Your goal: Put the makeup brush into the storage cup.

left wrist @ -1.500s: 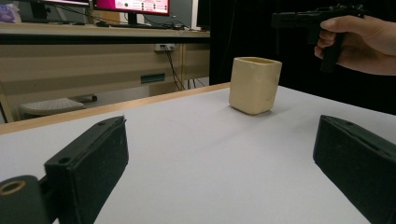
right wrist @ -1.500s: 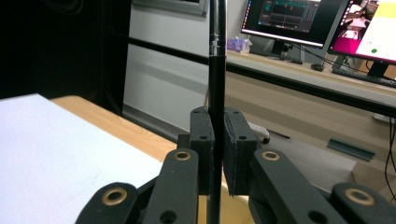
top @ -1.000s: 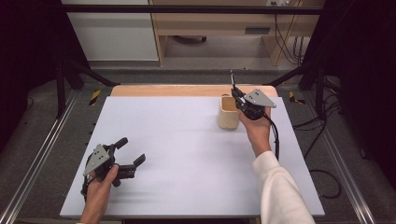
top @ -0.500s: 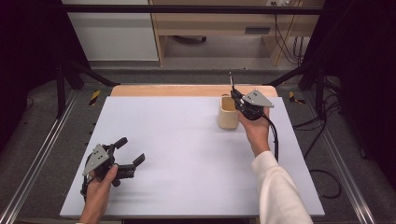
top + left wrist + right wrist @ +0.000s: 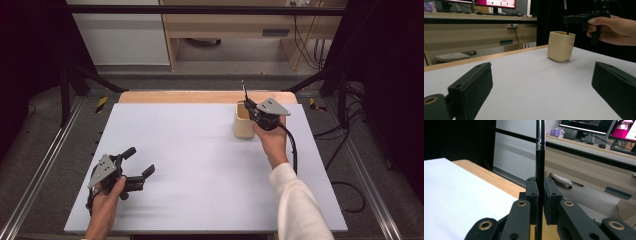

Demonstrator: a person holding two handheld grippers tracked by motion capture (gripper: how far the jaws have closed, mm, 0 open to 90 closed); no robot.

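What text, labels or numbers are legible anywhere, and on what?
Nothing can be read.
Monitors behind the desk: screen content lit but too blurred to read.
Beige cup: plain, no print.
Black pen in the right gripper: no visible lettering.
Left gripper: no markings seen.

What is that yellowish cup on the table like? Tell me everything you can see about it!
The cup is a plain cream colour with a smooth, slightly shiny skin, maybe ceramic or plastic. It has rounded corners, no handle and an open top. It stands upright on the white table, near the far right side. A thin black pen goes straight down into its mouth, clamped in the right gripper just above the rim. Its inside is hidden.
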